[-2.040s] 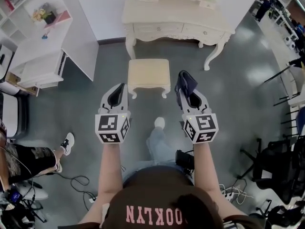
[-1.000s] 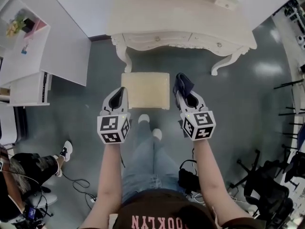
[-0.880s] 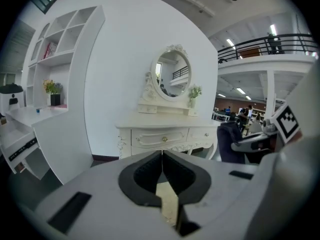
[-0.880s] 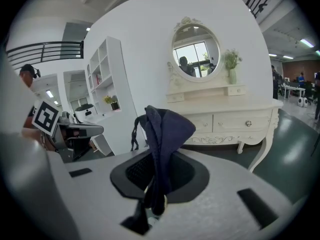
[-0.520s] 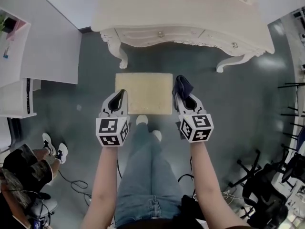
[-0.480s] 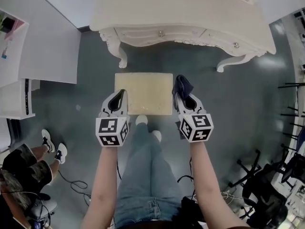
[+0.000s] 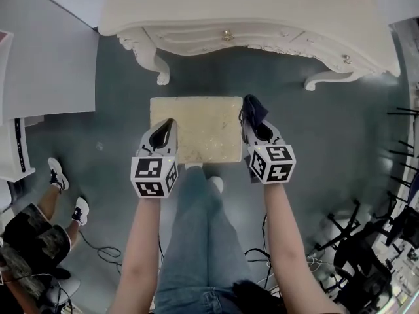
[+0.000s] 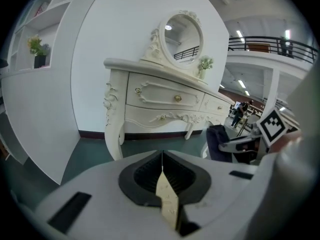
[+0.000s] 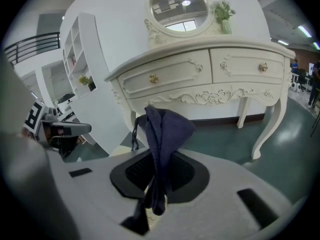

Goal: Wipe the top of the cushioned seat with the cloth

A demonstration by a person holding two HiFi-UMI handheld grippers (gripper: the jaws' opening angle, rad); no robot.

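Dark blue cloth is pinched in the closed jaws of the right gripper and stands up from them. The left gripper has its jaws pressed together on nothing. Between the two grippers, lower down, lies the cream cushioned seat. Beyond it stands a white dressing table.

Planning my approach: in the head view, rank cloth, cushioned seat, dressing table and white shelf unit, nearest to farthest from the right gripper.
1. cloth, held in the right gripper's jaws
2. cushioned seat, just to its left
3. dressing table, ahead
4. white shelf unit, far left
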